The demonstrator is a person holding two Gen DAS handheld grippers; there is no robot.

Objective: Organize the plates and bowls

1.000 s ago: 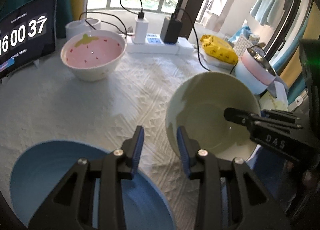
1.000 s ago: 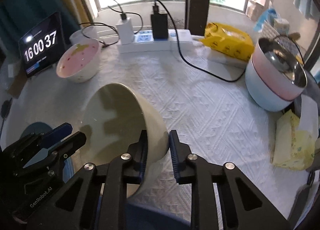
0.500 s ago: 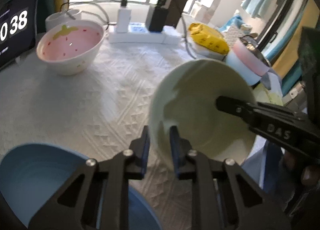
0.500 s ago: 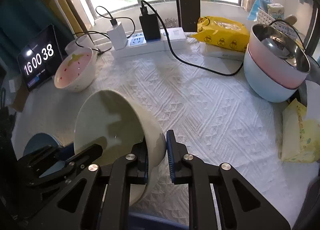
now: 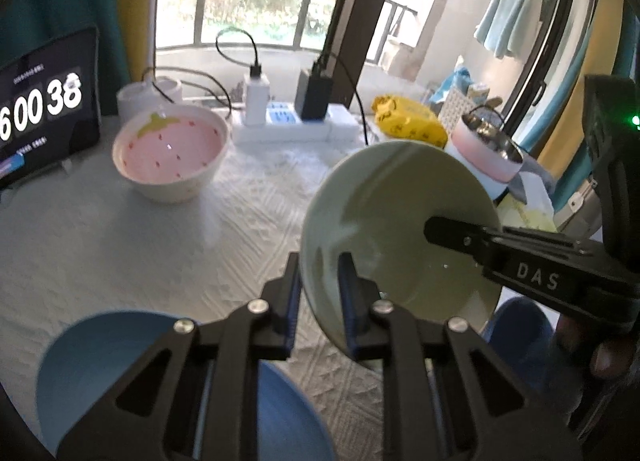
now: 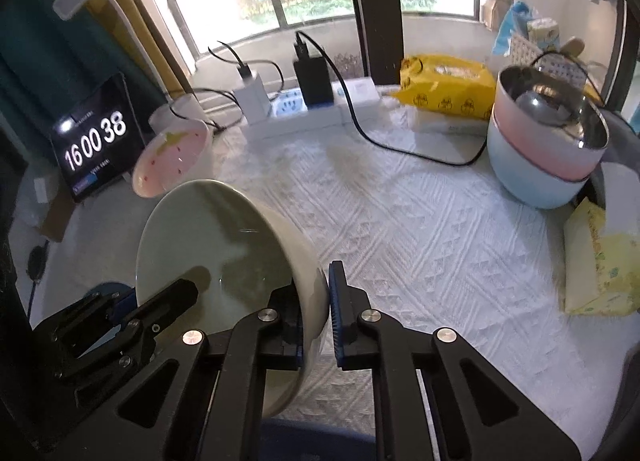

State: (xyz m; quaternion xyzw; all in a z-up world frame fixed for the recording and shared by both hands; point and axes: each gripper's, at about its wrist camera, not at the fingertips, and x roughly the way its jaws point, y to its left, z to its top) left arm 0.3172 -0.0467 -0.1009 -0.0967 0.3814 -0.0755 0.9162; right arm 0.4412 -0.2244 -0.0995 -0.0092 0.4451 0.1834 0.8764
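A pale green bowl (image 5: 400,229) is held tilted above the table, with both grippers on its rim. My left gripper (image 5: 320,293) is shut on its near left rim. My right gripper (image 6: 316,313) is shut on the opposite rim, and the bowl (image 6: 224,237) opens toward the left in the right wrist view. A light blue bowl (image 5: 120,373) sits below my left gripper at the table's front. A pink strawberry bowl (image 5: 170,153) stands at the back left.
Stacked pink and blue bowls with a steel bowl inside (image 6: 548,149) stand at the right. A clock tablet (image 5: 44,109), power strip with chargers (image 5: 288,117), yellow packet (image 6: 444,89) and tissue pack (image 6: 600,265) ring the white tablecloth (image 6: 400,229).
My left gripper closed on the green bowl's rim. The bowl, held by both grippers, rose and tilted more upright.
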